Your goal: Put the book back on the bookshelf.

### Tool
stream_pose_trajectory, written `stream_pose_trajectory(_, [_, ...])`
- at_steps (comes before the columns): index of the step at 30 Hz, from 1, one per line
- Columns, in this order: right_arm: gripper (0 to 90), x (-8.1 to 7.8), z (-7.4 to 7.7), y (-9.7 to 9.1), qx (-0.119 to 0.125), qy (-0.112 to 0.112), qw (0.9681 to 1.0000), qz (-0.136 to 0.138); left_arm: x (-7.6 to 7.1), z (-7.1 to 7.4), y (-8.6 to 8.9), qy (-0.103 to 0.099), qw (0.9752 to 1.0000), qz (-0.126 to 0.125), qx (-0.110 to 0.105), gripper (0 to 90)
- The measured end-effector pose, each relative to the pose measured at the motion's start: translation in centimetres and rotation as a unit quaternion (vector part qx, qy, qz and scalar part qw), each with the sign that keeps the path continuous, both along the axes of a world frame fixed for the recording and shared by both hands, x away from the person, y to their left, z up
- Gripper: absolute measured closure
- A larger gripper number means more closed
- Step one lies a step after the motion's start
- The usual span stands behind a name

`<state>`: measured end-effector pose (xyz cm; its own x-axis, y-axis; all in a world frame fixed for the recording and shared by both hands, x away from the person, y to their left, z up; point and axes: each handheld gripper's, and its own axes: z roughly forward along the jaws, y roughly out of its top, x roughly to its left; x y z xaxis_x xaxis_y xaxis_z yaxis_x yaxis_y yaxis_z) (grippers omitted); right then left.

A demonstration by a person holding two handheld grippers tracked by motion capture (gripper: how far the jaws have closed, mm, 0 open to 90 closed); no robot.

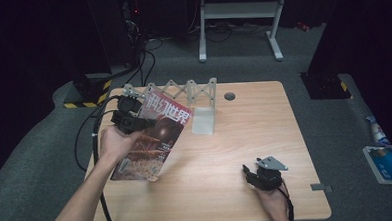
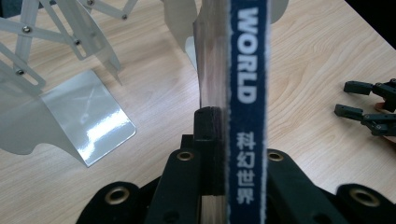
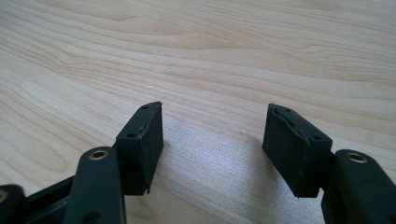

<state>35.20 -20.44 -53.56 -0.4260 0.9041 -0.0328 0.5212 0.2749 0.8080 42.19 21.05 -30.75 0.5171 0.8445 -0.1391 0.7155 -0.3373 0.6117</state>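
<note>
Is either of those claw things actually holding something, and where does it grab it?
The left gripper is clamped on a magazine, gripping it at its spine. The right gripper is open over the table, holding nothing.

One magazine (image 1: 152, 137), one folding metal rack (image 1: 183, 93), two grippers, one table (image 1: 245, 138)

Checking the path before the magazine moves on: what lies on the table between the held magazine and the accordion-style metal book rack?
Only bare light wood tabletop, as the left gripper view shows. The blue-spined magazine, clamped in the left tool, stands apart from the silver accordion-style metal book rack.
</note>
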Motion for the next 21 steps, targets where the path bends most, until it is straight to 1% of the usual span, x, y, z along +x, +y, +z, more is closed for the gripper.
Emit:
stream_pose_trajectory(4, [38.0, 0.0, 0.0, 0.0, 0.000, -0.001, 1.0000, 0.000, 0.4, 0.0, 0.2, 0.009, 1.0000, 0.003, 0.002, 83.7])
stream_pose_trajectory(12, [38.0, 0.0, 0.0, 0.0, 0.000, 0.000, 1.0000, 0.000, 1.0, 0.2, 0.5, 0.015, 0.9998, 0.009, 0.009, 83.6])
stream_pose_trajectory(18, [38.0, 0.0, 0.0, 0.0, -0.003, -0.001, 1.0000, 0.002, 1.8, 0.2, 0.7, 0.020, 0.9994, 0.018, 0.021, 83.5])
stream_pose_trajectory(21, [38.0, 0.0, 0.0, 0.0, -0.001, -0.001, 1.0000, 0.002, 2.1, 0.3, 0.9, 0.022, 0.9991, 0.019, 0.032, 83.5])
